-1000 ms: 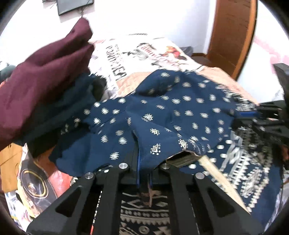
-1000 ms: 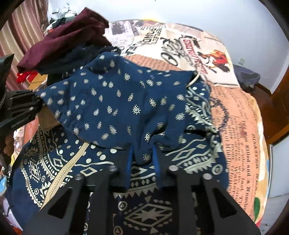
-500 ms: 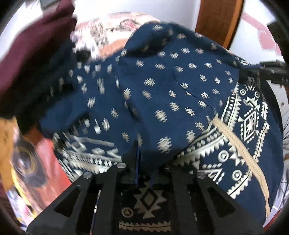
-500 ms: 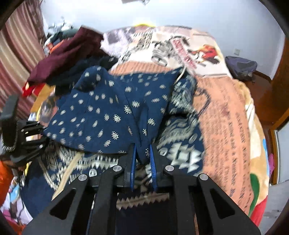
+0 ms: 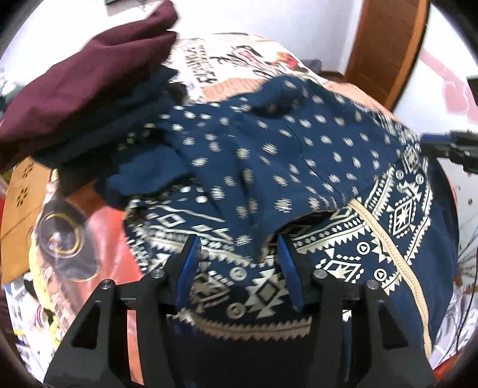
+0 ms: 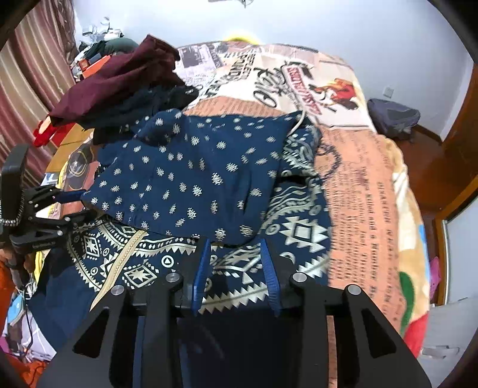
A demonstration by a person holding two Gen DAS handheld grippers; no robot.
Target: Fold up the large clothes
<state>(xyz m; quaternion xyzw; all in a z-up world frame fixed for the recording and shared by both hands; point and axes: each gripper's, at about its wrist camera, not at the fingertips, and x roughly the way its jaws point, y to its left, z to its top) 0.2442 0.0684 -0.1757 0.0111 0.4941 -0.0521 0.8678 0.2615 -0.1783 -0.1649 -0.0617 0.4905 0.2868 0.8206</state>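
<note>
Printed blanket (image 6: pixel 367 191) covers the bed, newspaper and cartoon graphics. Maroon cloth (image 6: pixel 119 80) heaped at 10 o'clock over dark clothes. Striped curtain (image 6: pixel 27 86) at 9. Grey bag (image 6: pixel 391 116) on floor at 2. Wooden door (image 5: pixel 385 44) at 1.

1. A bed fills the room's middle, covered by a printed blanket (image 6: pixel 367 191) in peach and cream with newspaper-style lettering.
2. Plain white walls (image 6: pixel 313 27) rise behind it.
3. A brown wooden door (image 5: pixel 388 50) stands at the right.
4. Striped maroon curtains (image 6: pixel 33 68) hang at the left.
5. Even, soft light falls throughout.
</note>
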